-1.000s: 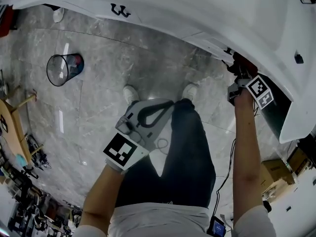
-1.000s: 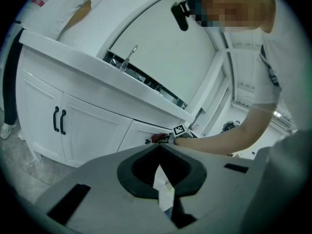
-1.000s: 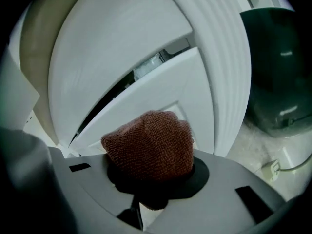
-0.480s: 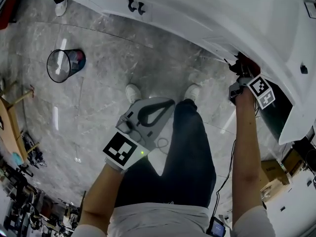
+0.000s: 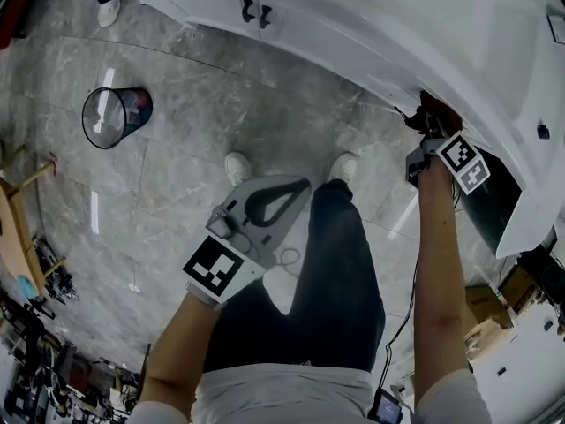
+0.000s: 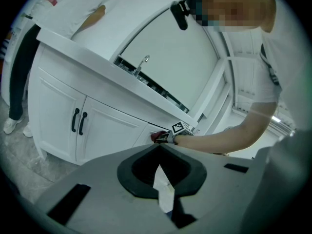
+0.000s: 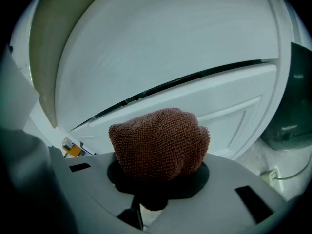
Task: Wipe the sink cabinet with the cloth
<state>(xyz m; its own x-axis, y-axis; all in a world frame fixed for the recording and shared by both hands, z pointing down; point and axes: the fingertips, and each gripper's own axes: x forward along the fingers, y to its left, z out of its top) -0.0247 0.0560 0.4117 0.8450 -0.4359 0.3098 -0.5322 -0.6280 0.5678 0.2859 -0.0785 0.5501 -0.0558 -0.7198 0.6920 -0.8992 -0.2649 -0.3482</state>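
At two o'clock the right gripper point(image 5: 425, 124) clamps its fingers on the bunched reddish-brown terry cloth point(image 7: 158, 143), seemingly touching the white panelled sink cabinet point(image 7: 209, 99), while the left gripper point(image 5: 281, 193) holds its fingers together, empty; hard rubbing could tug the cloth free.

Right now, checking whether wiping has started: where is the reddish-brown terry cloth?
The reddish-brown terry cloth is bunched in the shut jaws of the right gripper, at the head view's right, close before the drawer front of the white sink cabinet.
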